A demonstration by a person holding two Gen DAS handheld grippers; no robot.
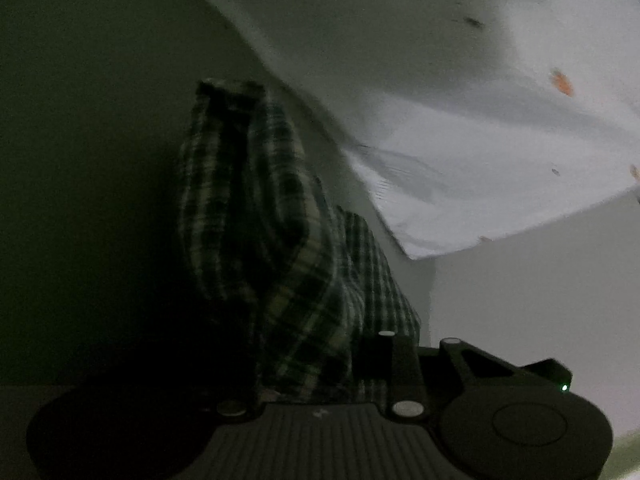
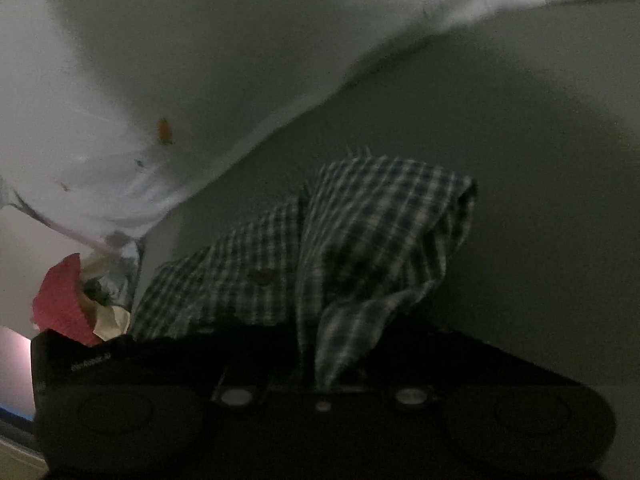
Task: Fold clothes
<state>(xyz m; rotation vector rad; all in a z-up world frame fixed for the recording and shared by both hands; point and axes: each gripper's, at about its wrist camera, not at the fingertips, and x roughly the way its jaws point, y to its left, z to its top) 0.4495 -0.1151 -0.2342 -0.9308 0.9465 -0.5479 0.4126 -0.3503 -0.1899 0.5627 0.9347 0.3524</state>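
Left wrist view: we see the plaid shirt [image 1: 280,248] rising straight ahead of the left tool [image 1: 316,384], its long axis running up and away from the fingers, which appear closed on the cloth. In the right wrist view, the same shirt drapes over the right tool [image 2: 320,376]; we judge it pinched there too. Both tools hold it aloft below the white sheet [image 1: 460,100]; neither is nearer. Other clothes [image 2: 64,300] lie to the left.

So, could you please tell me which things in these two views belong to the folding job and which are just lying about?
Part of the job:
- plaid shirt
- left gripper, clamped on it
- right gripper, clamped on it

Just lying about:
- white sheet
- red cloth in a pile at the left
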